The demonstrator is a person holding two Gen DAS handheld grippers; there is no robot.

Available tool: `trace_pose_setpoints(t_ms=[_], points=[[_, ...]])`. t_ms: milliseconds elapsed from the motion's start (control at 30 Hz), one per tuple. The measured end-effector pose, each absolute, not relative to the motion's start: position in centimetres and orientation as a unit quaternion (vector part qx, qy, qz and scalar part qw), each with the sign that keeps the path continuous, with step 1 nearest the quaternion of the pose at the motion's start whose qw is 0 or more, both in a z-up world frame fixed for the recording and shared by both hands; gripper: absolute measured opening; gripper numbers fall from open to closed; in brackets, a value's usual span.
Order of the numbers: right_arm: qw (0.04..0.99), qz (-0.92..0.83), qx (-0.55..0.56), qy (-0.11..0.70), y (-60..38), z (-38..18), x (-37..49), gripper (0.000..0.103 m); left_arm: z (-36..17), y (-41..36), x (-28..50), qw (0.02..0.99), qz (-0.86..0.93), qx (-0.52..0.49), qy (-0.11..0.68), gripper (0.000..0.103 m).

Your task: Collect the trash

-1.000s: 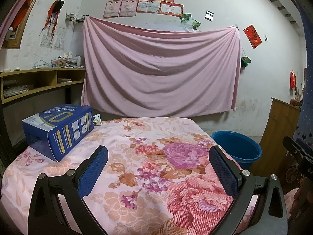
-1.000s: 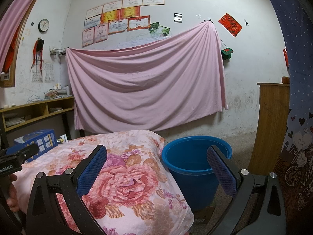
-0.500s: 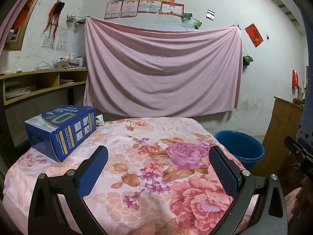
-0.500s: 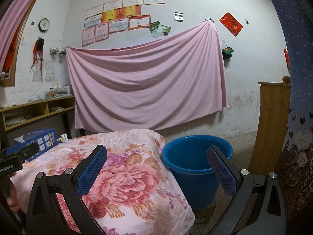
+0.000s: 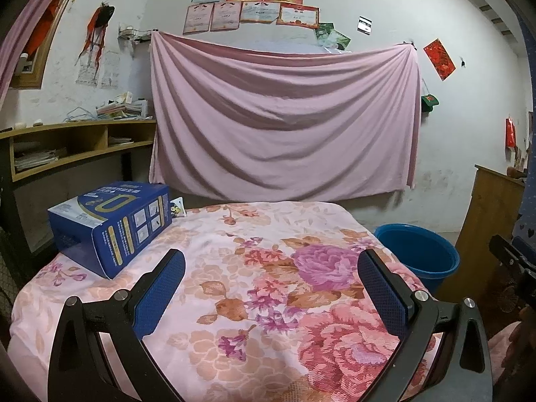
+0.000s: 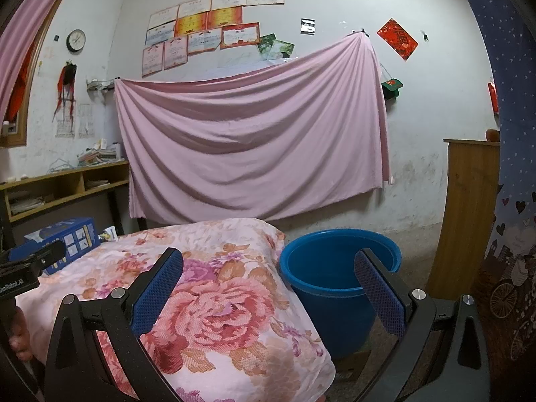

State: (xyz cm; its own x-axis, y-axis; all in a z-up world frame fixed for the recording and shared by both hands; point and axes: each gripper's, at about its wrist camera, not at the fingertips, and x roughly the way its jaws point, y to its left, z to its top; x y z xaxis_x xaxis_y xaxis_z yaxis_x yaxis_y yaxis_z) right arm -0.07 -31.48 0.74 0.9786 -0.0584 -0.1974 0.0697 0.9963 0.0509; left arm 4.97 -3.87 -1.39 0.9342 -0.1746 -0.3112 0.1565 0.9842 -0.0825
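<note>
A blue carton (image 5: pixel 110 226) lies on the far left of the floral-covered table (image 5: pixel 268 301); it also shows in the right wrist view (image 6: pixel 67 239). A small printed packet (image 5: pixel 176 208) stands just behind it, also seen in the right wrist view (image 6: pixel 109 234). A blue plastic bucket (image 6: pixel 338 284) stands on the floor at the table's right side; it also shows in the left wrist view (image 5: pixel 417 251). My left gripper (image 5: pixel 271 264) is open and empty above the table's near part. My right gripper (image 6: pixel 268 264) is open and empty, between the table's right corner and the bucket.
A pink sheet (image 5: pixel 284 127) hangs on the back wall. Wooden shelves (image 5: pixel 67 147) with papers run along the left wall. A wooden cabinet (image 6: pixel 469 214) stands right of the bucket. A dark patterned curtain (image 6: pixel 512 201) hangs at the far right.
The left wrist view has shifted slightly, so the carton sits a little further right in the frame. The right gripper has barely moved. Both grippers stay open.
</note>
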Motion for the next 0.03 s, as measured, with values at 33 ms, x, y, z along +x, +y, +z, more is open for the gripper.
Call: trace_pose_setpoints(t_ms=[33], points=[[0.994,-0.032,0.029,0.099,-31.51,0.74,-0.05,0.103,-1.38,-3.76,5.02,0.983,-0.084,-0.028,0.162,0.101]])
